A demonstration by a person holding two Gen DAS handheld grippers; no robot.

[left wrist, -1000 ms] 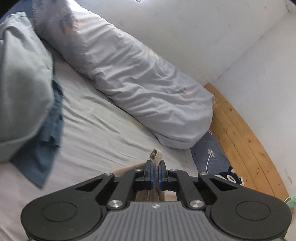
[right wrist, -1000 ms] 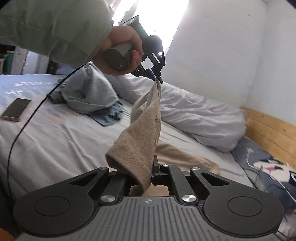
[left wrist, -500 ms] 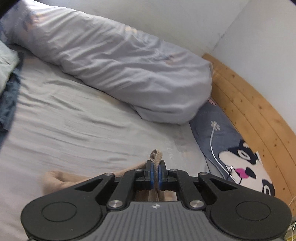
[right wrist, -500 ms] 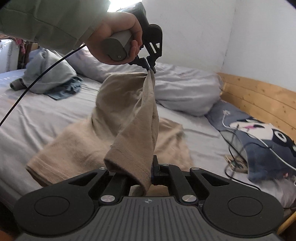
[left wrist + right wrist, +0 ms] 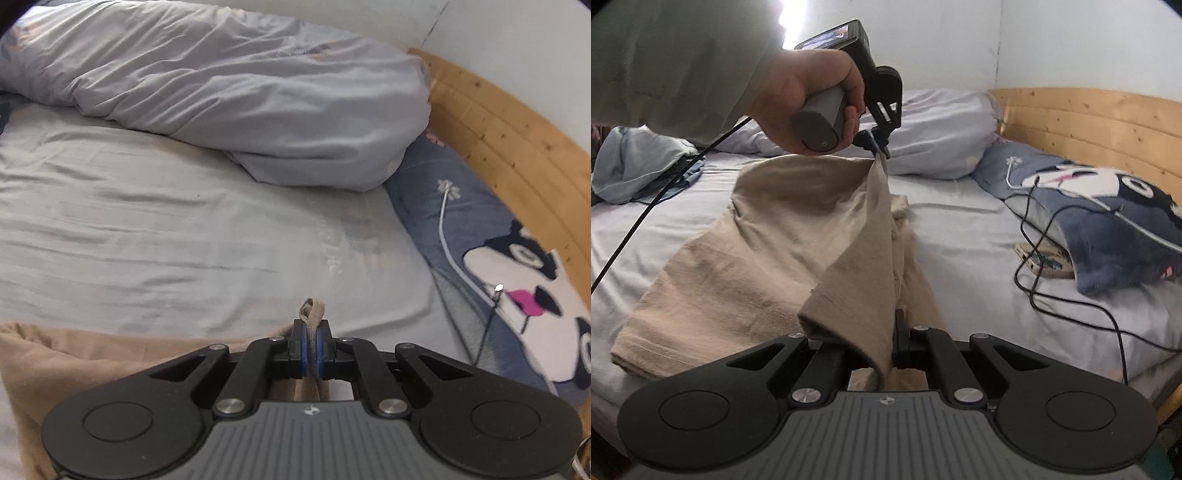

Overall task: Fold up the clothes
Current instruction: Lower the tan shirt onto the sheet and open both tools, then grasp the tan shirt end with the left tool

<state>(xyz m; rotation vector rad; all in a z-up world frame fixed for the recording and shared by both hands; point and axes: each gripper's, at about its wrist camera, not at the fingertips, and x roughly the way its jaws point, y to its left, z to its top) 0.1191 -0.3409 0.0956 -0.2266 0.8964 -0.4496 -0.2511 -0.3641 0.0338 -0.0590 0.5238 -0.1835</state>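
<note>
Nearest, right gripper [image 5: 893, 345] clamped on tan garment [image 5: 768, 258], long axis toward twelve o'clock across the bed [image 5: 960, 229]. Beyond, left gripper [image 5: 882, 149] pinching its far corner. Only from right wrist: clothes pile [image 5: 631, 166] at ten o'clock, phone [image 5: 1043, 260] at three.

Our right gripper [image 5: 892, 338] clamped on a fold of the tan garment [image 5: 775, 258], ahead of it our left hand [image 5: 809, 99] holding the left gripper [image 5: 882, 151] pinched on another corner, cloth draped between, pillow [image 5: 1108, 229] and black cable [image 5: 1071, 295] off right
</note>
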